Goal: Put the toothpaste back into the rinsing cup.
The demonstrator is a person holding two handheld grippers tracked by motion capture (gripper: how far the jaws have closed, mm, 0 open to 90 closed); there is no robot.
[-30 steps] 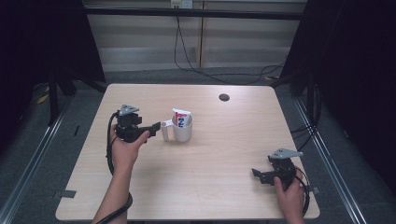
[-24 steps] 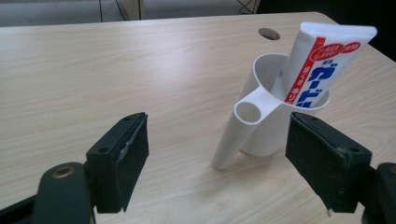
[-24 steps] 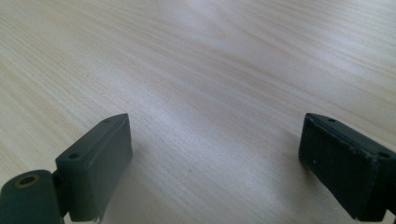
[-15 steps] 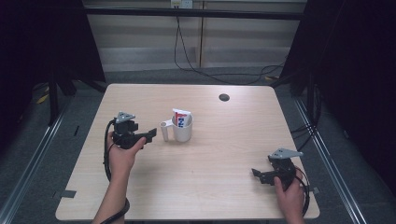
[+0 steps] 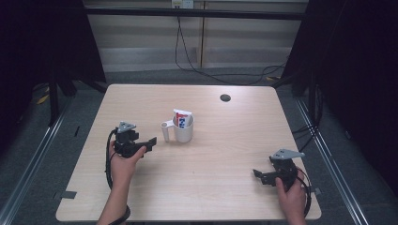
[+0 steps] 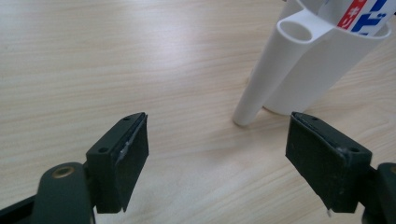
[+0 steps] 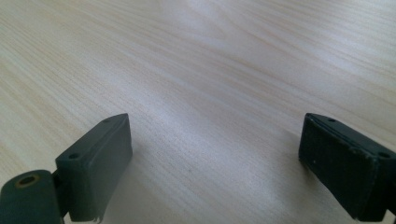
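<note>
- Left gripper [image 5: 151, 142]: held low over the table's left half, jaws spread wide and empty, pointing toward the white cup [image 5: 184, 131].
- In the left gripper view the same gripper [image 6: 217, 154] shows both pads parted, with bare wood between them; the cup [image 6: 308, 70] stands ahead and toward the right pad, apart from both.
- White cup: upright near the table's middle, slightly left of centre. A white tube-shaped side holder [image 5: 166, 131] is joined to its left side, on the flank facing the left gripper.
- Toothpaste tube [image 5: 181, 118]: stands inside the cup, red, white and blue print, top end rising above the rim. The left gripper view shows its printed part [image 6: 359, 13] at the upper right edge.
- Right gripper [image 5: 257, 174]: low near the table's front right corner, well apart from the cup, jaws wide apart with nothing held. Its own view [image 7: 215, 163] shows bare wood grain between the pads.
- Table [image 5: 234, 140]: light wood top; 1 dark round cable port [image 5: 225, 98] near the far edge, well behind the cup.
- Obstructions: nothing lies between the left gripper and the cup; the side holder is the nearest part to it.
- Surroundings: cables [image 5: 197, 65] trail on the floor beyond the far edge.
</note>
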